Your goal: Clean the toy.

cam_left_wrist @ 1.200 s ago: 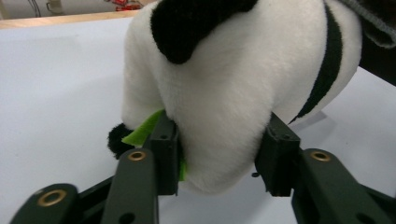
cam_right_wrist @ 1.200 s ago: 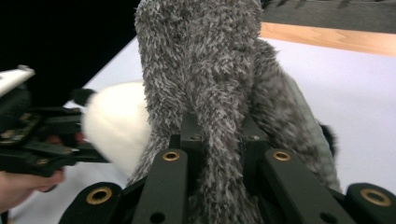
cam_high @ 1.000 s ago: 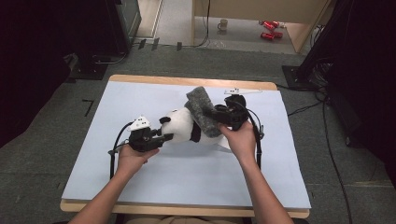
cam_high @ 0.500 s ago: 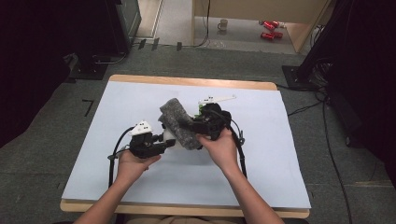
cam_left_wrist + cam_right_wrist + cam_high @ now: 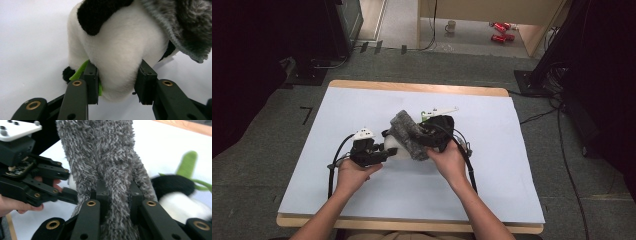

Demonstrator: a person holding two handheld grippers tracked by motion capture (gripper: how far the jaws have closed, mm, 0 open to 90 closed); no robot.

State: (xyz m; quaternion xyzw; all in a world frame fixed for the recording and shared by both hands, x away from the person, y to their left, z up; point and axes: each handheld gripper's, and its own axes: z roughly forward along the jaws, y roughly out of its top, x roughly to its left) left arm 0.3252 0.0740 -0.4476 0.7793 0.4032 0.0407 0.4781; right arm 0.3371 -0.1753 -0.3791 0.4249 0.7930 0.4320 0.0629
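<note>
Grey cloth carried left onto the panda

The right gripper (image 5: pixel 424 137), fingers pinching the fuzzy grey cloth (image 5: pixel 406 134), had swung it leftward over the plush panda (image 5: pixel 117 50) at mid-desk (image 5: pixel 512 190); the left gripper (image 5: pixel 117 83), fingers just easing apart, bracketed the panda's belly, likely readying it for wrapping.

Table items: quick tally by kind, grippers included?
Plush panda toy: 1
Grey fuzzy cloth: 1
Handheld grippers: 2, left gripper and right gripper
Total: 4
</note>
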